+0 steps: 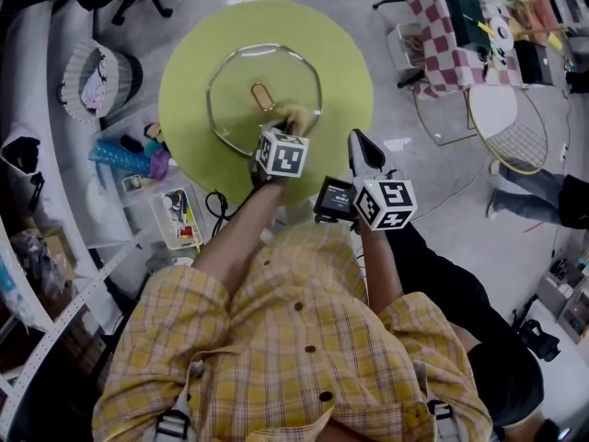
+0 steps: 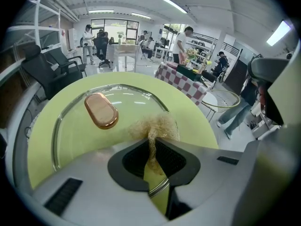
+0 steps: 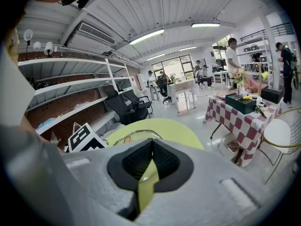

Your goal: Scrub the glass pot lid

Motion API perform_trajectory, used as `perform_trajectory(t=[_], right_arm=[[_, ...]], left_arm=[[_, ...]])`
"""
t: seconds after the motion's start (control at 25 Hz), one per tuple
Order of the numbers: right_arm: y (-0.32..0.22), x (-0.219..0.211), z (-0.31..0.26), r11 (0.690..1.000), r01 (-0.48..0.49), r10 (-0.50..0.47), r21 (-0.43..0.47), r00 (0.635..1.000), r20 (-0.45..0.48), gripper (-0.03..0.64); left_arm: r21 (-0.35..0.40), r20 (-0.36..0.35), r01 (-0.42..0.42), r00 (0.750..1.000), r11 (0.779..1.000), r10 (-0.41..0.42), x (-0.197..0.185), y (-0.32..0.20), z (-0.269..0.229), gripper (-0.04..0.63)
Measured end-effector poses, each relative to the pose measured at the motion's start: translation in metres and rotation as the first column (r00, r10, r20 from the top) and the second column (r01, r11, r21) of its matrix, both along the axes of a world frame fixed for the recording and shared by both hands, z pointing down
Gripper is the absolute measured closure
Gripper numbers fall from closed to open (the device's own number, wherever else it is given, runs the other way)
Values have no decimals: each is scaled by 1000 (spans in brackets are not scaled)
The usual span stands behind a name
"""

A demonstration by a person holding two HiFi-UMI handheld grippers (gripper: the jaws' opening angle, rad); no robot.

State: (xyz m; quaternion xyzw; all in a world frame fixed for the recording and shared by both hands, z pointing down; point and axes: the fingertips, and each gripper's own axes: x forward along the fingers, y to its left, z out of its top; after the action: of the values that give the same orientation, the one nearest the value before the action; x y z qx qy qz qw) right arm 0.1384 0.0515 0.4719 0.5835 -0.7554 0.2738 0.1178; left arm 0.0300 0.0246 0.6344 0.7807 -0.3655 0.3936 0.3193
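Closest to the person, the right gripper (image 1: 361, 144) hangs at the table's (image 1: 184, 109) near edge with its jaws pressed together on nothing, apart from the lid (image 1: 237, 86). Just beyond, the left gripper (image 1: 293, 125) is clenched on a golden scrubber (image 1: 296, 115), which touches the lid's near right part. The lid lies flat on the round yellow-green table, copper knob (image 1: 262, 97) up, and a checked tablecloth (image 1: 442, 26) shows farther off.
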Motion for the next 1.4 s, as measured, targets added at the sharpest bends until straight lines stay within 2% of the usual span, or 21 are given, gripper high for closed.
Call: perform_trajectory(t=[1.4], right_arm=[[11,-69,6,989,143,-143,-29,990,19,618]], left_arm=[[-24,-28,47,998,999,-48,-30,17,0,551]])
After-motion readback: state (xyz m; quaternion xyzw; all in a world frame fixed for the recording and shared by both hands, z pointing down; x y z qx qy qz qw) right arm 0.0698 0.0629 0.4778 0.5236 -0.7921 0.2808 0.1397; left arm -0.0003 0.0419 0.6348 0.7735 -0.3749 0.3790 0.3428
